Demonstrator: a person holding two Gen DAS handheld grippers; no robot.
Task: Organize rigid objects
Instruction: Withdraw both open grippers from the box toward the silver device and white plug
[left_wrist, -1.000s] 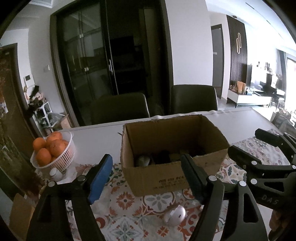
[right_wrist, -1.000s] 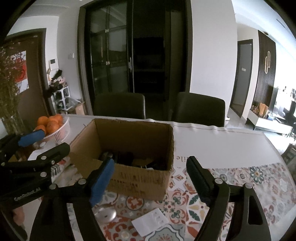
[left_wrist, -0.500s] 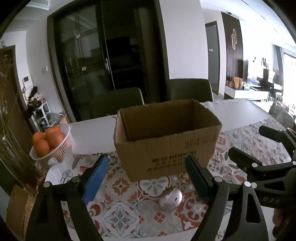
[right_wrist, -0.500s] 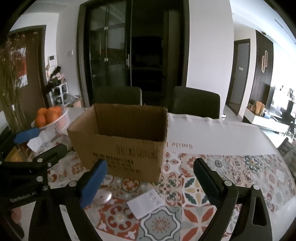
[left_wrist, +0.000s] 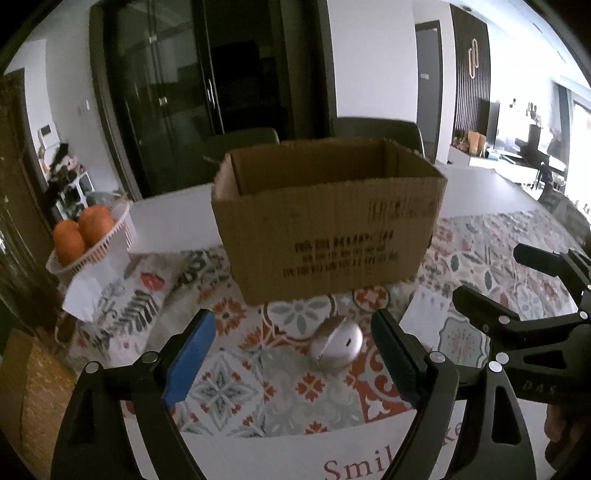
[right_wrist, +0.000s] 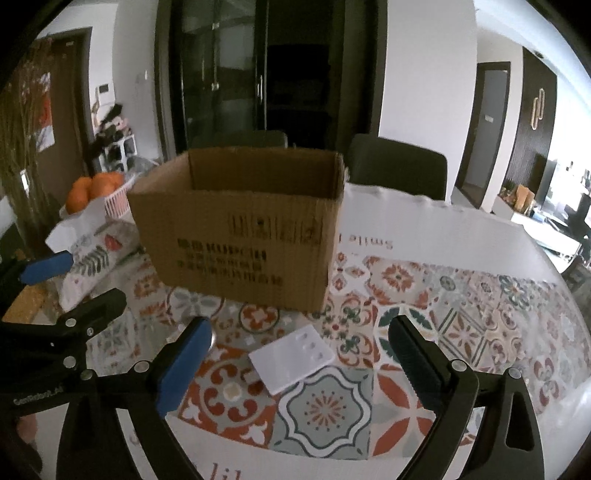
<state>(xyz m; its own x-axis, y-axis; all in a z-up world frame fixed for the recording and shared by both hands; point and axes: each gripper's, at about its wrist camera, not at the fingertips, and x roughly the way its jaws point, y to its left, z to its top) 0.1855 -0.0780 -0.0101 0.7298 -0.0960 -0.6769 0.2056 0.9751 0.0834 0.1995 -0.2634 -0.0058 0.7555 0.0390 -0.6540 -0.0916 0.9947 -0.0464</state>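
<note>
An open cardboard box (left_wrist: 328, 221) stands on the patterned tablecloth; it also shows in the right wrist view (right_wrist: 240, 236). A silver round object (left_wrist: 336, 347) lies in front of the box, between the fingers of my open, empty left gripper (left_wrist: 291, 350). A white flat plate with small holes (right_wrist: 293, 363) lies between the fingers of my open, empty right gripper (right_wrist: 299, 358). The right gripper shows at the right edge of the left wrist view (left_wrist: 517, 295). The left gripper shows at the left of the right wrist view (right_wrist: 70, 280).
A white basket of oranges (left_wrist: 88, 236) stands at the left by a white paper (left_wrist: 83, 291). Two dark chairs (right_wrist: 399, 166) stand behind the table. The table's near edge (left_wrist: 295, 454) is just below the grippers.
Both grippers have pulled back and dropped lower, away from the box. The box inside is out of sight now. The silver object and white plate now lie between the fingers.
</note>
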